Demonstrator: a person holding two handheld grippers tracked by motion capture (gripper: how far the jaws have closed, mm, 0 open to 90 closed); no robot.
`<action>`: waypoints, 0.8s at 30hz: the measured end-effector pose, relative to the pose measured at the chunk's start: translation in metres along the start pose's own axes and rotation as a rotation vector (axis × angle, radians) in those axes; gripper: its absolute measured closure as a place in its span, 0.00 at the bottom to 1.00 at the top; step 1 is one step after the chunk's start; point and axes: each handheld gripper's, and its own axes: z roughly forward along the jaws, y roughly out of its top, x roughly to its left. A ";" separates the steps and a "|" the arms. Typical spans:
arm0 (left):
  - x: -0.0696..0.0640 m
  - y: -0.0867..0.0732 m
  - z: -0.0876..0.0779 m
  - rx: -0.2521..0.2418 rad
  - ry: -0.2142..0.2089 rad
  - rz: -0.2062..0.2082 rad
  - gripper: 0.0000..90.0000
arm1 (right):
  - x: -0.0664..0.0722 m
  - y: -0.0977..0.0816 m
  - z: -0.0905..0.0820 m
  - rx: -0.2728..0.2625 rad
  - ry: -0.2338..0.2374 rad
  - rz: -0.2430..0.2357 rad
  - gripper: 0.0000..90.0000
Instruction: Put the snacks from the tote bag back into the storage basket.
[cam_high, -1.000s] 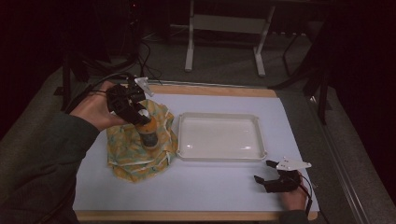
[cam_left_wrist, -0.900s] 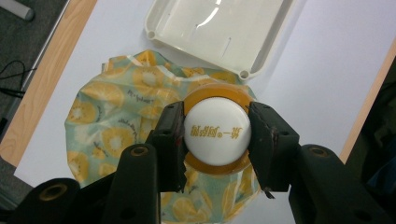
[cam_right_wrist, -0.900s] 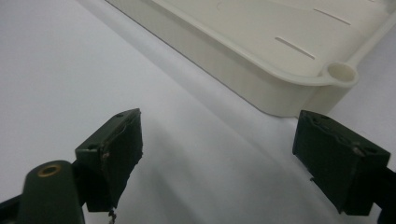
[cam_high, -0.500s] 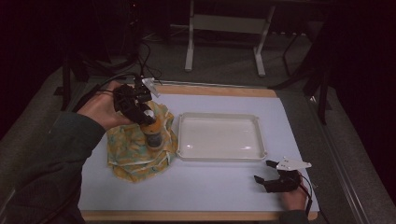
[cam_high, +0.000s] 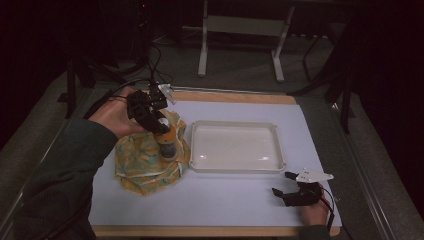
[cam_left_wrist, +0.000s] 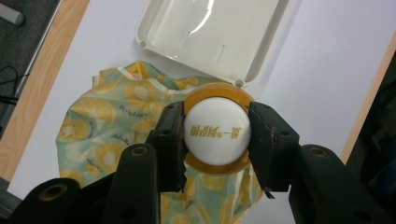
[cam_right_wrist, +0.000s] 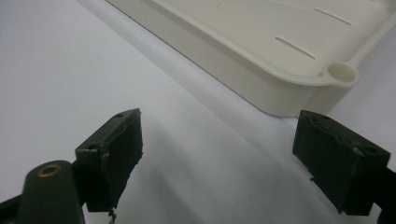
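Your left hand-held gripper (cam_left_wrist: 216, 135) is clamped on the white cap of a small orange-collared bottle (cam_left_wrist: 215, 131), one jaw on each side of the cap, and holds it above the lemon-print cloth (cam_left_wrist: 112, 126) that lies bunched just beside the white tray (cam_high: 235, 146), on the side away from your right hand. The pick looks done; what seems left is to carry the bottle over the tray's near rim and set it down inside, since the tray is bare. The cap bears a line of orange characters, too small to read with confidence. Your right hand-held gripper (cam_right_wrist: 219, 154) rests with its jaws wide apart on the worktop (cam_high: 240, 210), near one corner of the tray, holding nothing.
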 end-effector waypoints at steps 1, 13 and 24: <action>0.000 0.001 0.001 -0.001 -0.001 0.000 0.65 | 0.000 0.000 0.000 0.000 0.000 0.000 0.17; 0.001 0.011 0.005 0.002 -0.010 0.008 0.65 | 0.000 0.000 0.000 0.000 0.001 0.000 0.17; 0.001 0.019 0.010 -0.006 -0.021 0.011 0.65 | 0.000 0.000 0.000 -0.001 0.001 0.000 0.17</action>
